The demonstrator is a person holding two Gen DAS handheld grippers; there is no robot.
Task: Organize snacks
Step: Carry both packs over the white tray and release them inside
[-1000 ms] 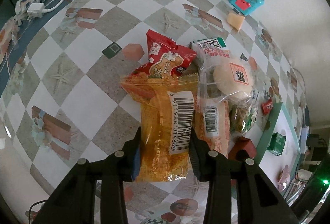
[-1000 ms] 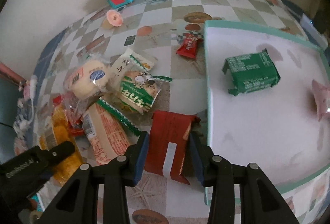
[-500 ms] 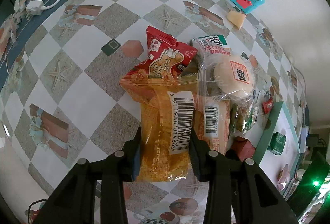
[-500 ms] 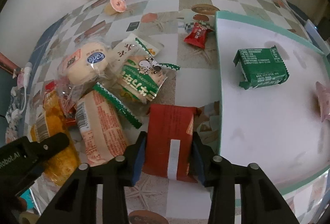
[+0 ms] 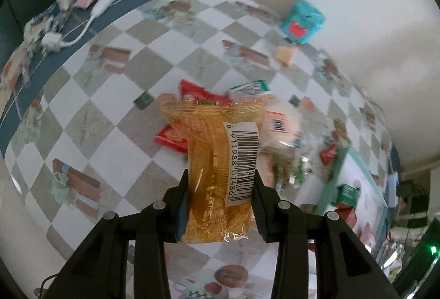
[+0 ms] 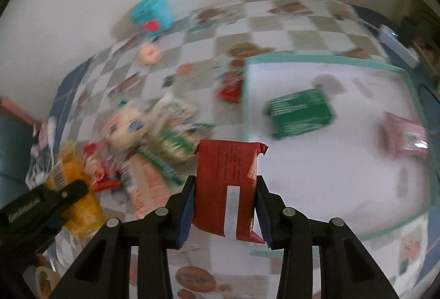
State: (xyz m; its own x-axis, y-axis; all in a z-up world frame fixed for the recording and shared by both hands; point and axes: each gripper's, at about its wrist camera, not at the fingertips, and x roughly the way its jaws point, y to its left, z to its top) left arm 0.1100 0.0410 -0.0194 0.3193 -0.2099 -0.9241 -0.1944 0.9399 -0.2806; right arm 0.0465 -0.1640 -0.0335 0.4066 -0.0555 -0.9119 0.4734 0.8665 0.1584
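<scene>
Left claw (image 5: pixel 220 200): angled steeply down, clamped on one orange packet (image 5: pixel 217 161), held above table (image 5: pixel 82 117). Right claw (image 6: pixel 224 205): same tilt, gripping one red packet (image 6: pixel 227 183) beside tray (image 6: pixel 324 60); tray contents: two packets.

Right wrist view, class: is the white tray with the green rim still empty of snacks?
No. A green packet and a pink packet already lie on the white tray.
</scene>
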